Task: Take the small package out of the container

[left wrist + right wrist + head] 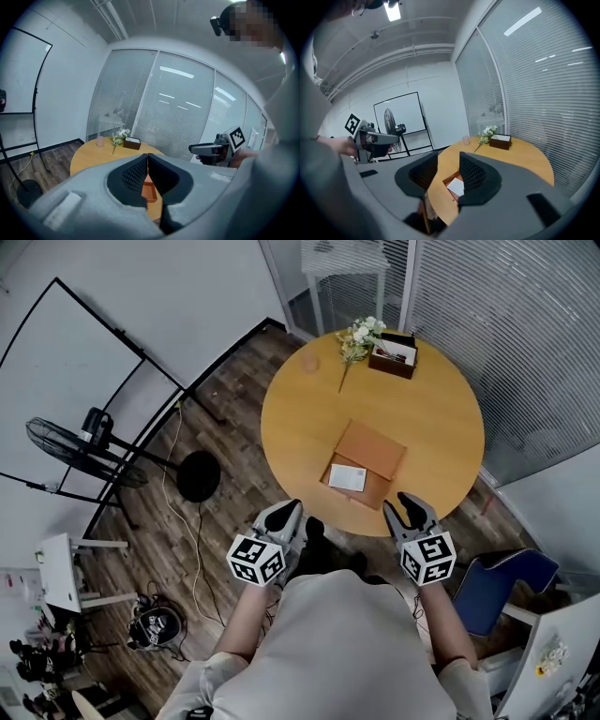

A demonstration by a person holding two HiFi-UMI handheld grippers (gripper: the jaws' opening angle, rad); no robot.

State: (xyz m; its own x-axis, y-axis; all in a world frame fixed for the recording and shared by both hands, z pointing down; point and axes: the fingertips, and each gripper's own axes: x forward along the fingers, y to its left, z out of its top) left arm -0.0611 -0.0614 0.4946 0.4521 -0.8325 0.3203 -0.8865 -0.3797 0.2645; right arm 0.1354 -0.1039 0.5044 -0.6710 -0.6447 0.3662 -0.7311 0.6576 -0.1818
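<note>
A shallow brown container [373,454] lies on the round wooden table [441,418], near its front edge. The small white package [348,477] rests flat inside it, at the end nearest me. Both grippers hover short of the table edge, apart from the container. My left gripper [288,513] is at the left, its jaws closed tip to tip with nothing held [148,161]. My right gripper [409,506] is at the right and stands open and empty [447,164]. Between its jaws the right gripper view shows the package [456,186] further off.
At the table's far side stand a bunch of white flowers [361,337], a dark box [394,356] and a small pink cup [310,363]. A floor fan [75,451] and a whiteboard frame are at the left, a blue chair [502,582] at the right. Blinds line the wall behind.
</note>
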